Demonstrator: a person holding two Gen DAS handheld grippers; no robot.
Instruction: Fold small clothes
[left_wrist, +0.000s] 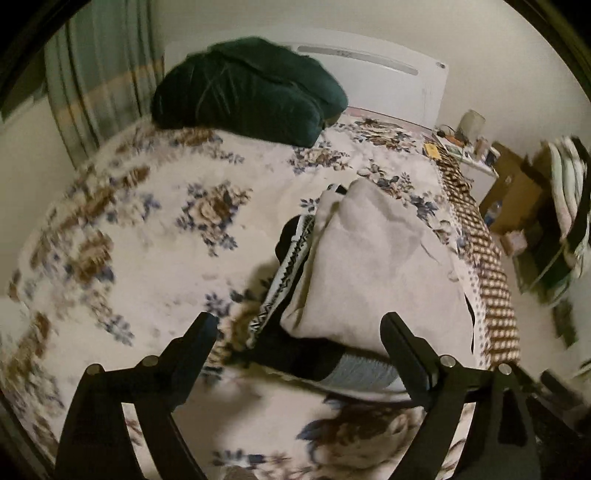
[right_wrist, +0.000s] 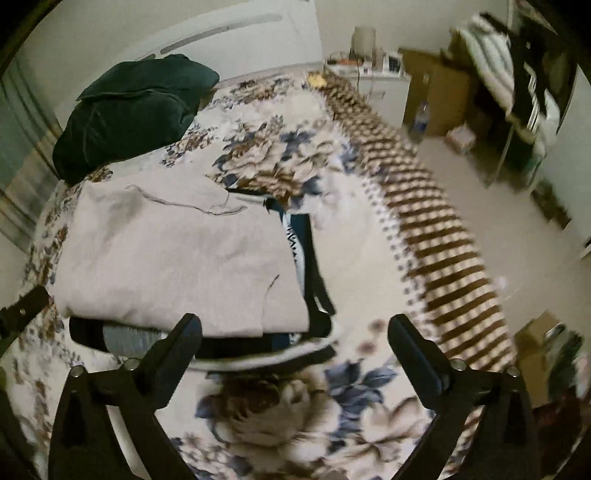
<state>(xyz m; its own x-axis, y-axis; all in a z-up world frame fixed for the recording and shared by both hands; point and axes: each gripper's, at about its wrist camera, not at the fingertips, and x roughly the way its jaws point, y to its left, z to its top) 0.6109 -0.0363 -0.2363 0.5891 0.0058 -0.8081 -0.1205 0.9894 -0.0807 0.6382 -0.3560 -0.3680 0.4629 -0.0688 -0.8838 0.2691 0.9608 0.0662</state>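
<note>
While both hand-held grippers — left (left_wrist: 299, 330), right (right_wrist: 295, 332) — gape empty, folded beige garment (right_wrist: 177, 251) tops the clothes stack (right_wrist: 310, 295).

A stack of folded clothes (left_wrist: 373, 266) sits on the floral bed (left_wrist: 147, 229), with open bedspread from 7 to 11 o'clock of it. A dark green cushion (left_wrist: 247, 88) blocks 12 o'clock. Cardboard boxes (right_wrist: 439, 92) crowd the floor beyond the bed's edge.

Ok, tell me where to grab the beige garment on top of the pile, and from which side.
Take the beige garment at its near folded edge, coming in low from the front with the right hand-held gripper. That edge lies thick and straight across the stack, facing the open jaws; the left hand-held gripper could pinch the opposite near corner.
</note>
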